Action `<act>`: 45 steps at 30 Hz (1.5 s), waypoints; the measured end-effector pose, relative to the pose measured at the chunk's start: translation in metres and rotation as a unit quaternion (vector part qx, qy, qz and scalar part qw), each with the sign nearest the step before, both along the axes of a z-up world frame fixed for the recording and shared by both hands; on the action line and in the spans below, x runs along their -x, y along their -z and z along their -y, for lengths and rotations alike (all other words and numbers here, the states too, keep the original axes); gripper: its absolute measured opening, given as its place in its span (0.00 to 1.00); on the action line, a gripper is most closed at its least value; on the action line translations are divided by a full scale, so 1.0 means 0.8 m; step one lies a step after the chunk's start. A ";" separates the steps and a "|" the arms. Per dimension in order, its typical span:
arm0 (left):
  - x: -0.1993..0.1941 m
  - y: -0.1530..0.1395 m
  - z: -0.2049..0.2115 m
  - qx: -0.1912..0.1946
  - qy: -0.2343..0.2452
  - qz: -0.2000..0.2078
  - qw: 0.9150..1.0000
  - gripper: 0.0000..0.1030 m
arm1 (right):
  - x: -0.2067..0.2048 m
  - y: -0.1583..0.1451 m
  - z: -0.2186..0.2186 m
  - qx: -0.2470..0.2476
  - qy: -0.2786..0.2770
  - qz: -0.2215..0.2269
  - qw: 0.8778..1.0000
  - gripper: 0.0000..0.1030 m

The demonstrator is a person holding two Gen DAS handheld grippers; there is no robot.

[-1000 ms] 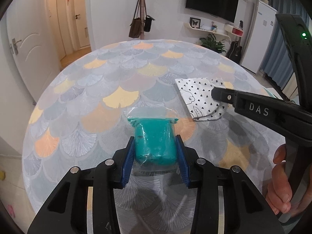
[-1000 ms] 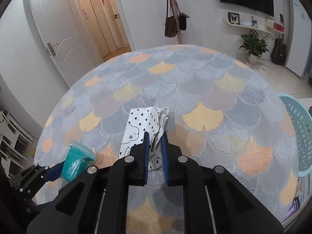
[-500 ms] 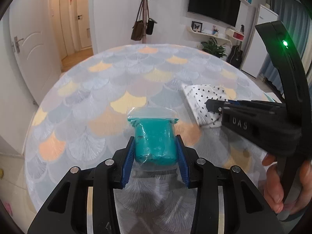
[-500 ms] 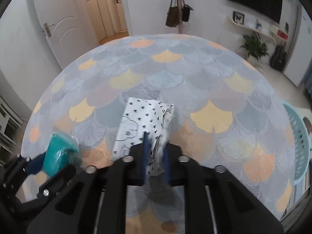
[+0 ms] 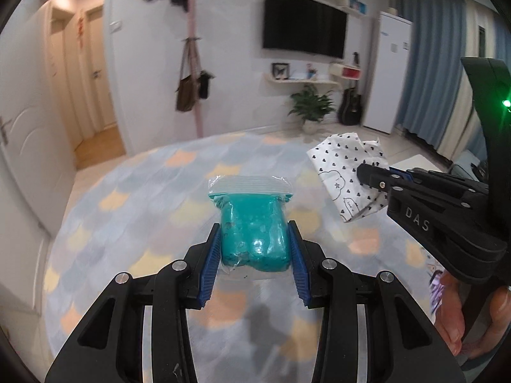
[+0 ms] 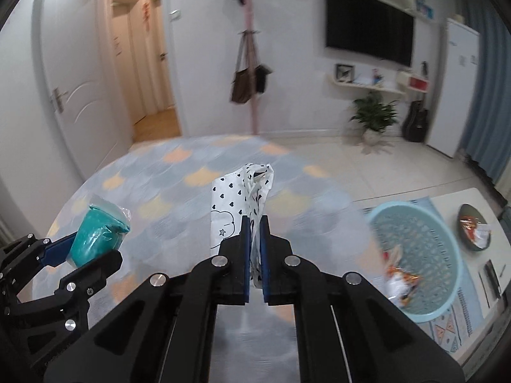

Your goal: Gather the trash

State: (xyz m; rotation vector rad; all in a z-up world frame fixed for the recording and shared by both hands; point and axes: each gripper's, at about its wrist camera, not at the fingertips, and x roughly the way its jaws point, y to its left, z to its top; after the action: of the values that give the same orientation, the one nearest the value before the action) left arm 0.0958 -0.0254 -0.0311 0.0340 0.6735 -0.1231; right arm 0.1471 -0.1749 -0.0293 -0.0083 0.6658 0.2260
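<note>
My left gripper (image 5: 254, 242) is shut on a clear zip bag of teal putty (image 5: 254, 223) and holds it lifted above the round scale-patterned table (image 5: 143, 210). My right gripper (image 6: 254, 223) is shut on a white paper bag with black hearts (image 6: 236, 201), also lifted off the table. In the left wrist view the right gripper (image 5: 377, 172) and the paper bag (image 5: 348, 172) are at the right. In the right wrist view the left gripper (image 6: 68, 249) with the teal bag (image 6: 97, 239) is at the lower left.
A light blue plastic basket (image 6: 418, 255) stands on the floor to the right of the table and holds some wrappers (image 6: 399, 281). A dark plate with scraps (image 6: 476, 229) lies beyond it. A coat stand (image 6: 252, 73) and a plant (image 6: 375, 115) are at the back.
Both grippers have risen and tilted up, lifting the teal bag and the paper bag off the table. The basket has come into the right wrist view.
</note>
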 end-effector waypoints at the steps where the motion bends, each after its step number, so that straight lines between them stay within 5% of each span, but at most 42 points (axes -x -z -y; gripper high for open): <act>1: -0.008 -0.005 0.013 0.000 0.010 0.002 1.000 0.37 | 0.000 -0.005 0.016 -0.003 0.011 0.004 1.000 0.04; 9: -0.067 -0.017 0.101 0.016 0.094 -0.014 0.995 0.37 | -0.026 0.000 0.137 -0.038 0.120 -0.008 0.992 0.04; 16: -0.115 0.011 0.191 0.006 0.155 -0.045 0.987 0.37 | -0.052 0.049 0.255 -0.092 0.212 -0.061 0.971 0.04; 30: -0.204 0.097 0.310 -0.013 0.213 -0.135 0.968 0.39 | -0.083 0.156 0.352 -0.105 0.290 -0.147 0.940 0.04; 35: -0.209 0.103 0.311 -0.008 0.210 -0.127 0.969 0.70 | -0.090 0.172 0.364 -0.107 0.303 -0.162 0.933 0.07; 45: -0.185 0.087 0.267 0.025 0.205 -0.113 0.972 0.79 | -0.081 0.159 0.345 -0.132 0.287 -0.166 0.934 0.14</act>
State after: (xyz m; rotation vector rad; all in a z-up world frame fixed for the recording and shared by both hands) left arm 0.2435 -0.2392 -0.1008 0.1115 0.8847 -0.5483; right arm 0.2122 -0.4509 -0.1567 0.4877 0.9396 -0.2565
